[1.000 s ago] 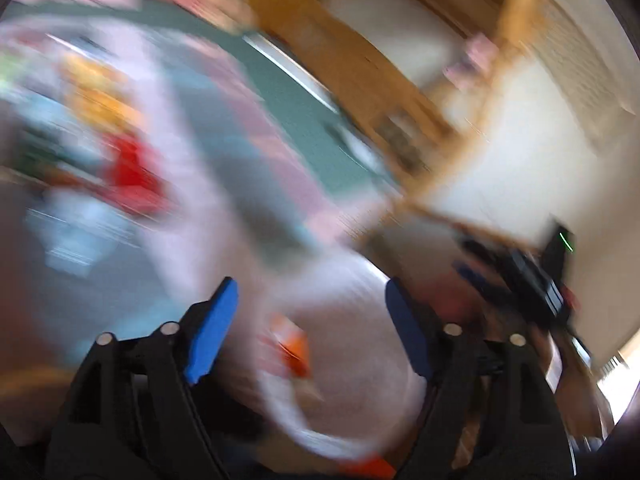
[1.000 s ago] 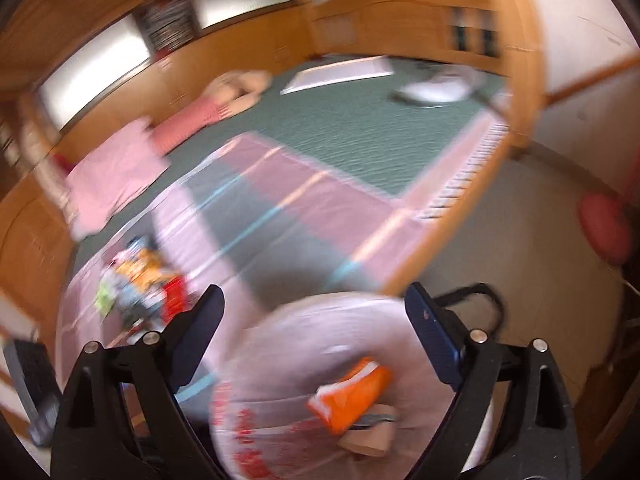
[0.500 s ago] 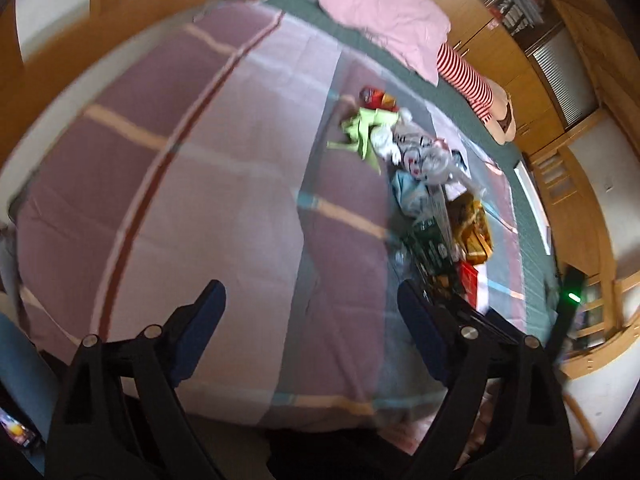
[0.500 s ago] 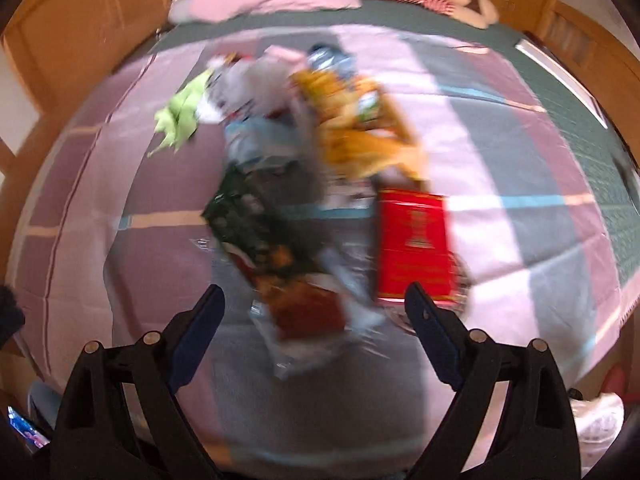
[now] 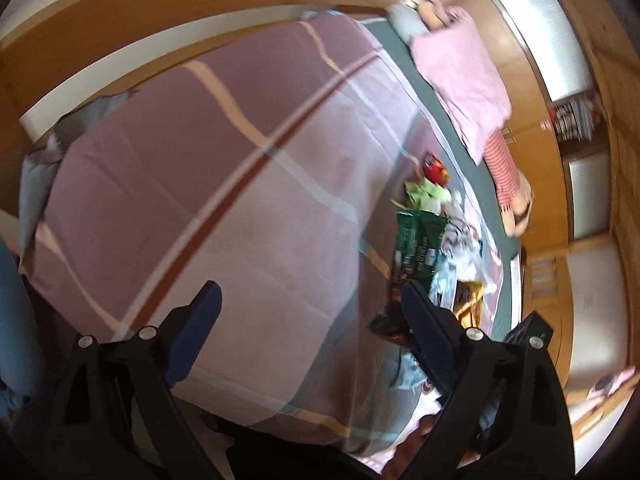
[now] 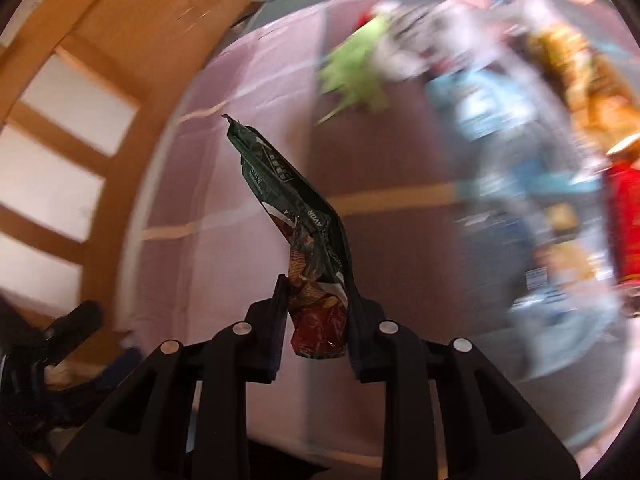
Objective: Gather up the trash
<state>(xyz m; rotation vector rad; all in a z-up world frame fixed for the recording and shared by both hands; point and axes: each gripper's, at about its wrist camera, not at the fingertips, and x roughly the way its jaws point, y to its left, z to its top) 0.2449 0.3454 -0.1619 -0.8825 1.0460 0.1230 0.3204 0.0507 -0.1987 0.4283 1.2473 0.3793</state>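
The right tool [image 6: 318, 300] is closing with a crumpled dark green snack bag [image 6: 298, 232] between its 2 fingers [image 6: 276, 320]; the pads already press the bag's lower, reddish end, and the rest of the bag stands up and leans toward the upper left of the right wrist view, lifted off the bed's plaid cover [image 6: 248, 184]. Behind it, heavily blurred, the rest of the trash lies scattered across the cover: a light green wrapper [image 6: 356, 76], a pale blue packet [image 6: 492, 108], a yellow-orange packet [image 6: 588, 80] and a red box [image 6: 626, 224] at the right edge. The left tool [image 5: 310, 312] hangs over the near part of the same bed with its jaws opening wide and nothing between them. In the left wrist view the litter runs in a line along the cover's right side, with a green packet [image 5: 418, 240] and a small red wrapper [image 5: 436, 170] easiest to tell apart. A pink blanket [image 5: 464, 76] lies beyond.
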